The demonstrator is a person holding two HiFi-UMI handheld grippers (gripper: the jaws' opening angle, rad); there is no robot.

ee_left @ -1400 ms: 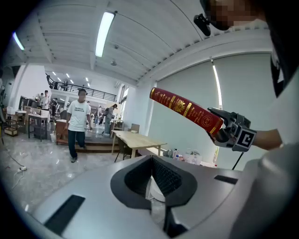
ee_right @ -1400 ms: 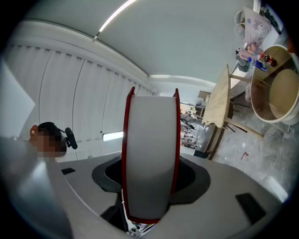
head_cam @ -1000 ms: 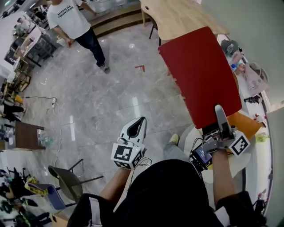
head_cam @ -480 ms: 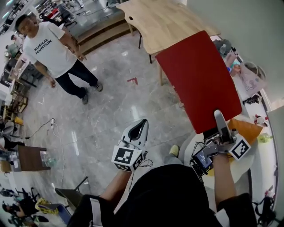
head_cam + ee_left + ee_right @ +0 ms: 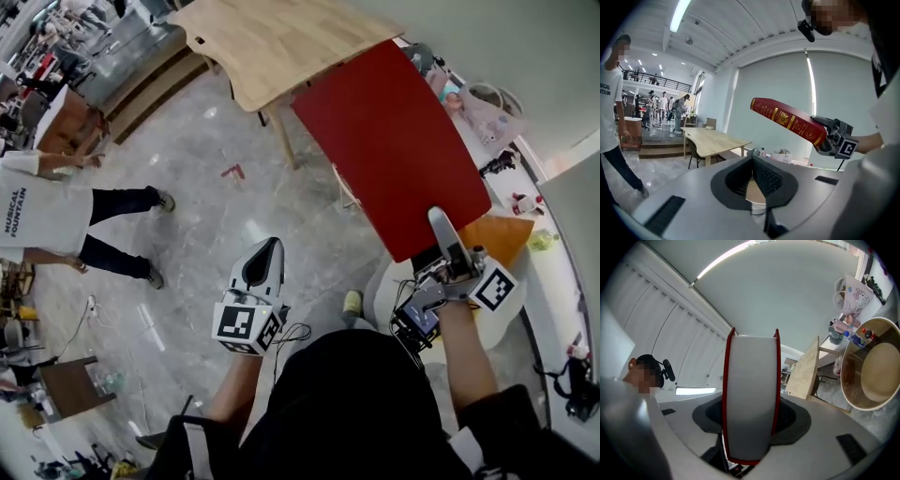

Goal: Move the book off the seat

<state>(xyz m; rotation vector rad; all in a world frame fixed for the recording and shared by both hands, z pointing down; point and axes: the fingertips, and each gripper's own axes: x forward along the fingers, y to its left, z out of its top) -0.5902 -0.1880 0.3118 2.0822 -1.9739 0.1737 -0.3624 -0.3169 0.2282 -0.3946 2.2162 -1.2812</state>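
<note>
Across the top of the head view, a wooden table (image 5: 272,42). Just below, right of centre, the red book (image 5: 394,141), tilted in the air, clamped at its near edge by the right gripper (image 5: 439,236). Lower centre-left, left gripper (image 5: 266,261) closed, empty.

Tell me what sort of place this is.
Probably a big open workspace or lab hall: polished stone floor, a wooden table, and a railed mezzanine with people standing about.
</note>
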